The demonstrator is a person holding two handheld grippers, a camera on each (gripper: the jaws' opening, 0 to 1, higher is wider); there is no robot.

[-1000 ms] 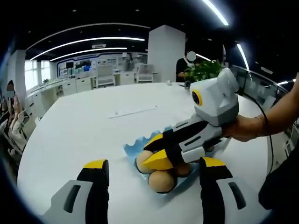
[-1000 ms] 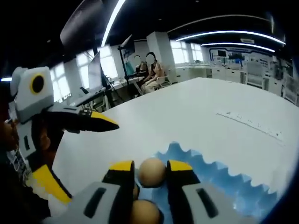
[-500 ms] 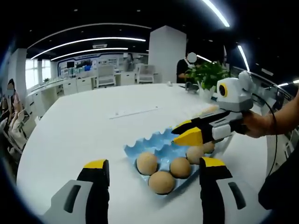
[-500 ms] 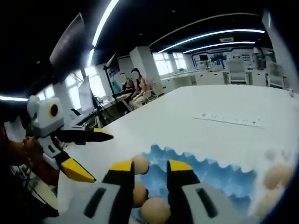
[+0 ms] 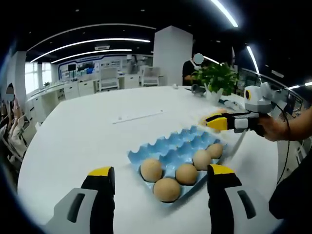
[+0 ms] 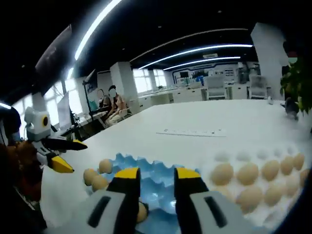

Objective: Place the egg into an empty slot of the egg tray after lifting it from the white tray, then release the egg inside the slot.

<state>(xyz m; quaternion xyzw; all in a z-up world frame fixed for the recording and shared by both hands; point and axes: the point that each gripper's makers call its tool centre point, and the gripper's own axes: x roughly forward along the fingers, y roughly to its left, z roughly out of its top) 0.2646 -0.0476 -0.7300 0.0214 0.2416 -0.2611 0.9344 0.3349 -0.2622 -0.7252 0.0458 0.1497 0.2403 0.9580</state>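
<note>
On white table (image 5: 87,131), blue egg tray (image 5: 173,148), five eggs (image 5: 166,189), both claws empty

Your views are bright under long ceiling light strips (image 5: 92,43), which bow with the fisheye. The white table (image 5: 87,131) glares evenly; far windows (image 6: 146,80) blow out, and edges soften.
</note>
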